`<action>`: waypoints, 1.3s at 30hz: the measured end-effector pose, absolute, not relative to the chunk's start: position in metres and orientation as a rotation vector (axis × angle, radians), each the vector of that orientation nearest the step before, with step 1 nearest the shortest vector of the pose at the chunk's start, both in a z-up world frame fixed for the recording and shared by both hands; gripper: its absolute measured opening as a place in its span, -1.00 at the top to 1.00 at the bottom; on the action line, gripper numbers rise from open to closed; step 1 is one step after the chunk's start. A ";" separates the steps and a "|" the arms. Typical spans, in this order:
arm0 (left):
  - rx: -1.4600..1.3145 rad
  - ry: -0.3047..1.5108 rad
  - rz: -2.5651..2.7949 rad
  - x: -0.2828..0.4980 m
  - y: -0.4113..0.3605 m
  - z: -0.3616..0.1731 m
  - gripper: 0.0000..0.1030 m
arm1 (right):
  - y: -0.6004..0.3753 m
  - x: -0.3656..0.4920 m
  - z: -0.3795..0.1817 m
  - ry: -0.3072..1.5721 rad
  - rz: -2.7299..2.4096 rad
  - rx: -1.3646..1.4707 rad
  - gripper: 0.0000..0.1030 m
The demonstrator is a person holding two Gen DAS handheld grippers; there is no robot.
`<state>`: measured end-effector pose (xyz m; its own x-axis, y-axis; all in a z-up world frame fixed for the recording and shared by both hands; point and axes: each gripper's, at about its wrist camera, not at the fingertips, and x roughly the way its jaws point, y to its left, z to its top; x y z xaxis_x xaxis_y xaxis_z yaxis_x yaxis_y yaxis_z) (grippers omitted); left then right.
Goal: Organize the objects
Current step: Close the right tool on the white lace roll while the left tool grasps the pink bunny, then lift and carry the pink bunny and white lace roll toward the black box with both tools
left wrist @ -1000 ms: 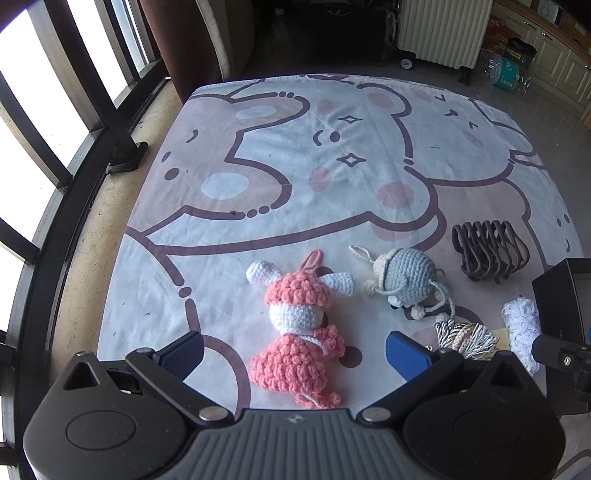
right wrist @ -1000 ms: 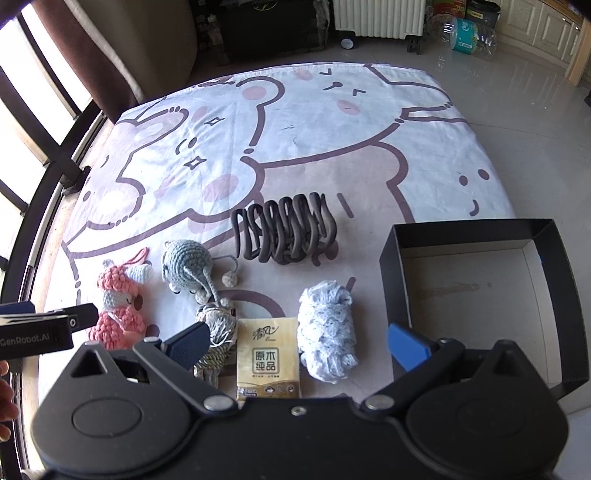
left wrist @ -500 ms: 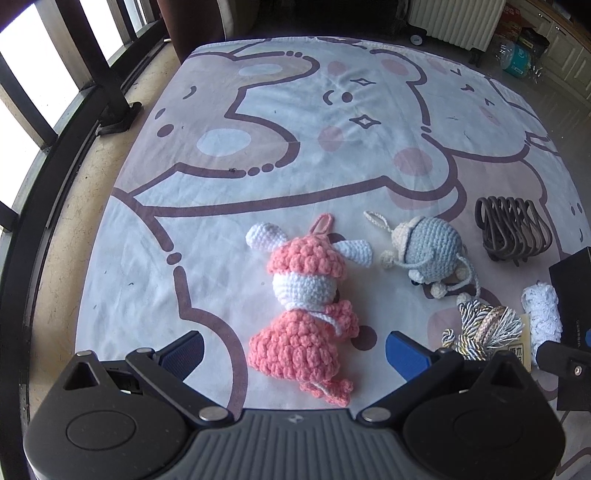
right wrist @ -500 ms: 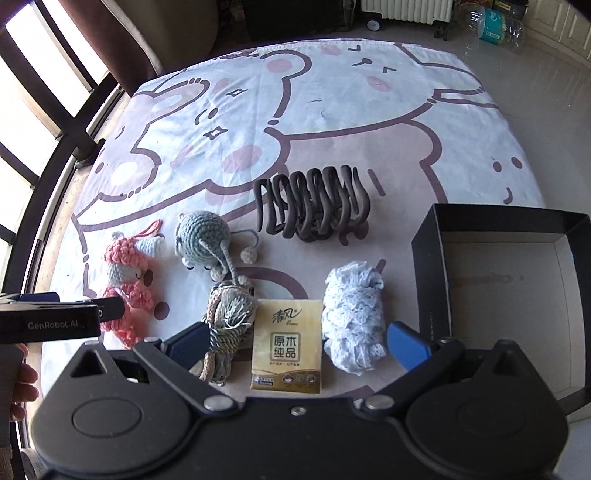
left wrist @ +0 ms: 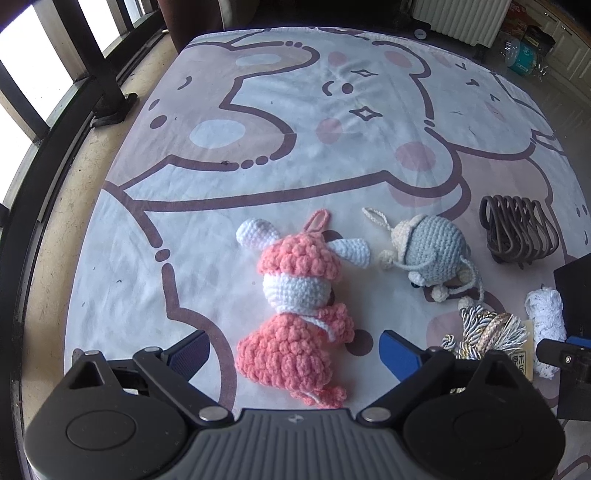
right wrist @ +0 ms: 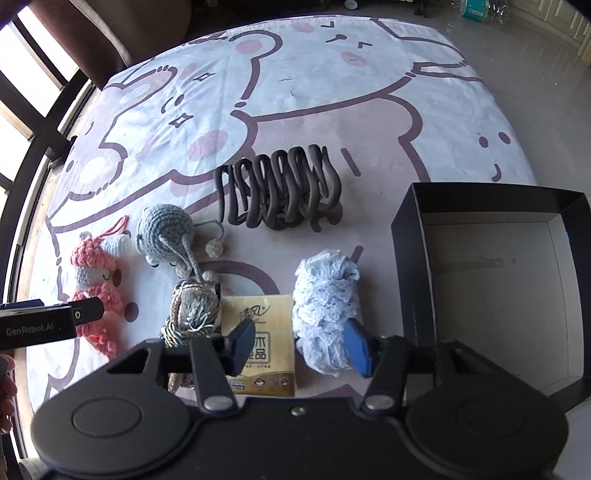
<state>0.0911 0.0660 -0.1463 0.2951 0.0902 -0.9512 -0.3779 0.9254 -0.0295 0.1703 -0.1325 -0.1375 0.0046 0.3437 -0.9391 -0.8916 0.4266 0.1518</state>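
Observation:
A pink and white crochet doll (left wrist: 295, 306) lies on the cartoon sheet (left wrist: 295, 122), its lower half between the fingers of my open left gripper (left wrist: 293, 350). The doll also shows at the left in the right wrist view (right wrist: 94, 273). My right gripper (right wrist: 301, 345) is open, partly narrowed, over a yellow tissue pack (right wrist: 260, 350) and a pale blue lace bundle (right wrist: 325, 306). A black open box (right wrist: 498, 280) stands at its right, with nothing in it.
A grey crochet mouse (left wrist: 428, 251), a tasselled cord bundle (left wrist: 484, 328) and a dark wavy rack (right wrist: 277, 188) lie between the grippers. Window bars (left wrist: 85, 74) and bare floor run along the left edge. A radiator (left wrist: 461, 16) stands at the back.
My left gripper has moved forward and lower, so the pink doll is now between its fingers. My right gripper has moved down toward the tissue pack and lace, and its fingers have narrowed.

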 end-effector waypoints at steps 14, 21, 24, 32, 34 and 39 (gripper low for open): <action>-0.329 1.253 0.330 0.098 0.068 -0.153 -0.47 | -0.129 0.181 -0.150 1.176 1.006 -0.648 0.18; -0.304 1.277 0.375 0.099 0.069 -0.158 -0.31 | -0.130 0.185 -0.157 1.172 0.992 -0.687 0.21; -0.280 1.291 0.391 0.099 0.069 -0.160 -0.20 | -0.131 0.186 -0.159 1.175 0.995 -0.688 0.25; -0.329 1.291 0.422 0.097 0.076 -0.156 0.03 | -0.130 0.182 -0.153 1.141 1.010 -0.728 0.38; -0.342 1.282 0.425 0.096 0.076 -0.153 0.06 | -0.130 0.181 -0.150 1.138 1.019 -0.724 0.40; -0.353 1.259 0.427 0.094 0.075 -0.144 0.13 | -0.131 0.179 -0.136 1.135 1.046 -0.687 0.42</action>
